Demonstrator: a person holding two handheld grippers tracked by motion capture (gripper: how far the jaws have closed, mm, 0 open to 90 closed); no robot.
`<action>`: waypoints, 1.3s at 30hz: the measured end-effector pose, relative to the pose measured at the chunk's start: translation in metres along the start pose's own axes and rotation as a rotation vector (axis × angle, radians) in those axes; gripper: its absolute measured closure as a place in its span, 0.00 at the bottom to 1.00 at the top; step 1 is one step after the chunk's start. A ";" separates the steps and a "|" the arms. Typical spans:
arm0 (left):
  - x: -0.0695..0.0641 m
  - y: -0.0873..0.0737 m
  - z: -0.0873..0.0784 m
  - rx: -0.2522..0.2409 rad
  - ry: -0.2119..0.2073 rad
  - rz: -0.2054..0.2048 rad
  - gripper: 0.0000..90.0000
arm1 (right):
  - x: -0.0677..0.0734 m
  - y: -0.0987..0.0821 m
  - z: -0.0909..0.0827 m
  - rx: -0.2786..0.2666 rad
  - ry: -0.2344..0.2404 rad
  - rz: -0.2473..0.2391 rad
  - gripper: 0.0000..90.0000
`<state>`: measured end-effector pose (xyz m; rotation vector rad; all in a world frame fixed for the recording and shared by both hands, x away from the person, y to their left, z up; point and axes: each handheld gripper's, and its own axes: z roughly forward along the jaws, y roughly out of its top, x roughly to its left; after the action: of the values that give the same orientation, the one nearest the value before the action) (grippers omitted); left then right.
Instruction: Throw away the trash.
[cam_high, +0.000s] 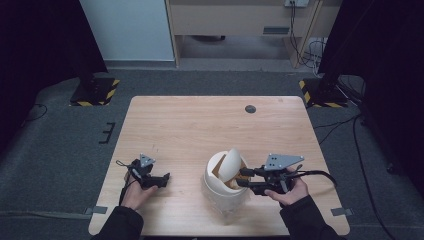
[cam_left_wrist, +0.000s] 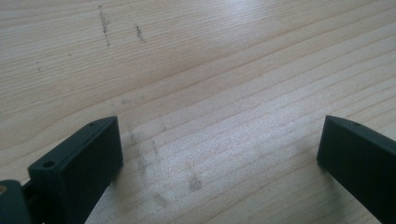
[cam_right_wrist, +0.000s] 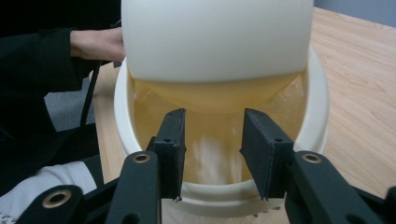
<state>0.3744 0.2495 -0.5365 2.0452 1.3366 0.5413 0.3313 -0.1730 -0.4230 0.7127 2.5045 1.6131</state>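
Your right gripper (cam_high: 243, 178) sits lower right of centre in the high view, jaws pointing left over the near rim of the round white plastic bin (cam_high: 225, 191). In the right gripper view (cam_right_wrist: 212, 154) the two black jaws stand a small gap apart with nothing between the pads; released, no grip. They hang just above the bin's near rim (cam_right_wrist: 219, 198), aimed into the yellowish inside wall. A blurred pale patch shows between the jaws low in the bin; can't tell what it is.

White domed swing lid (cam_high: 230, 162) is tilted up on edge, standing in the bin mouth in the high view. In the right gripper view the lid (cam_right_wrist: 217, 39) takes the upper middle of the frame, its lower edge above your jaw tips, not touching them.

Your left gripper (cam_high: 162, 180) is at lower left of the high view, resting low over the table, well apart from the bin. In the left gripper view (cam_left_wrist: 219, 154) its jaws stand wide apart at lower left and lower right of the frame, bare wood between them; released, holding nothing.

Bin stands on the light wooden table (cam_high: 190, 125), lower centre, near your edge. Your left hand (cam_high: 135, 196) and right hand (cam_high: 292, 192) come in from the bottom in dark sleeves. Small dark round grommet (cam_high: 250, 109) sits at the table's far edge, upper centre. Faint grey scuffs (cam_left_wrist: 105, 25) mark the wood, upper left of the left gripper view.
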 end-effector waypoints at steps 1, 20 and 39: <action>0.000 0.000 0.000 0.000 0.000 0.000 0.00 | 0.000 0.000 0.000 0.000 0.000 -0.001 0.64; 0.000 0.000 0.000 0.000 0.000 0.000 0.00 | -0.031 -0.001 -0.044 -0.131 -0.173 0.061 0.43; 0.000 0.000 0.000 0.000 0.000 0.000 0.00 | -0.087 -0.061 -0.051 -0.032 -0.398 0.206 0.26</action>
<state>0.3744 0.2495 -0.5365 2.0451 1.3365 0.5413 0.3725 -0.2729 -0.4701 1.1876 2.1752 1.3911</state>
